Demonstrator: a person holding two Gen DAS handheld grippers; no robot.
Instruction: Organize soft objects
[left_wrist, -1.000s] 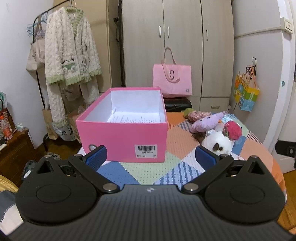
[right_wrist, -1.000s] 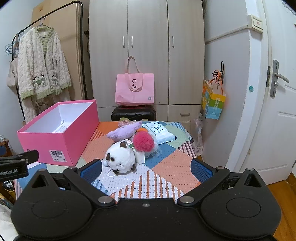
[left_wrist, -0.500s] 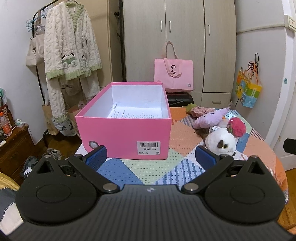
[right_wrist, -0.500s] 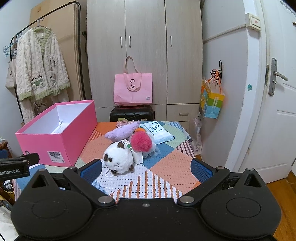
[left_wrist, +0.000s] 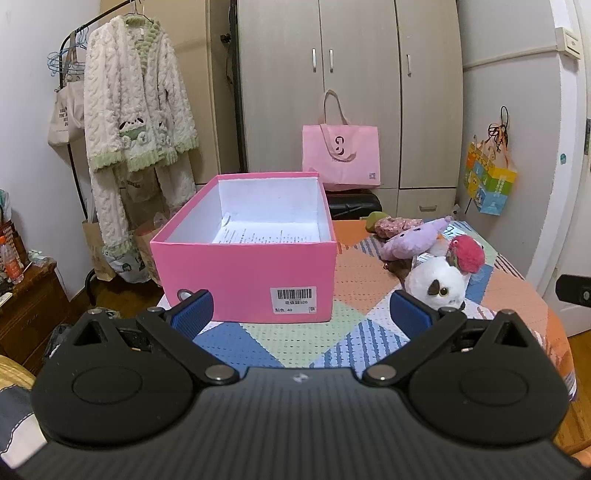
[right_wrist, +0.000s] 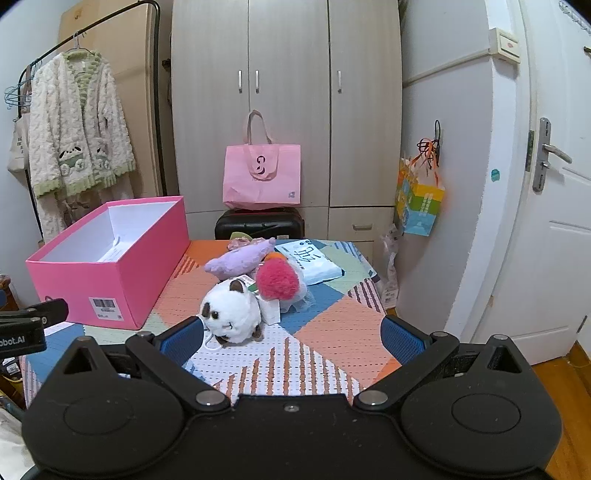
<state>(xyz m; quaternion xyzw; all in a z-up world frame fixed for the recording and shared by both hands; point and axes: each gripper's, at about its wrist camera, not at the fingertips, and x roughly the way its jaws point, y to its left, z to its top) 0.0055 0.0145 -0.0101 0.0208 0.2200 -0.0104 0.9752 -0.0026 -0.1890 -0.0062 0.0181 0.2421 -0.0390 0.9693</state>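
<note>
An open pink box (left_wrist: 243, 273) (right_wrist: 110, 273) stands on the left of the patchwork table (right_wrist: 332, 332), with only a printed paper inside. To its right lie soft toys: a white plush (right_wrist: 231, 315) (left_wrist: 437, 282), a red-pink pom toy (right_wrist: 277, 280) (left_wrist: 467, 253), a purple plush (right_wrist: 240, 260) (left_wrist: 412, 240) and a small floral one (left_wrist: 393, 224). My left gripper (left_wrist: 301, 312) is open and empty, facing the box. My right gripper (right_wrist: 291, 338) is open and empty, just short of the white plush.
A white packet (right_wrist: 312, 260) lies behind the toys. A black suitcase (right_wrist: 258, 223) with a pink tote bag (right_wrist: 262, 177) stands past the table, before a wardrobe. A clothes rack with a robe (left_wrist: 136, 129) is at left, a door (right_wrist: 554, 221) at right.
Both grippers have drawn back and risen slightly, so the box and toys sit a little lower and farther in view. Both stay open and empty.
</note>
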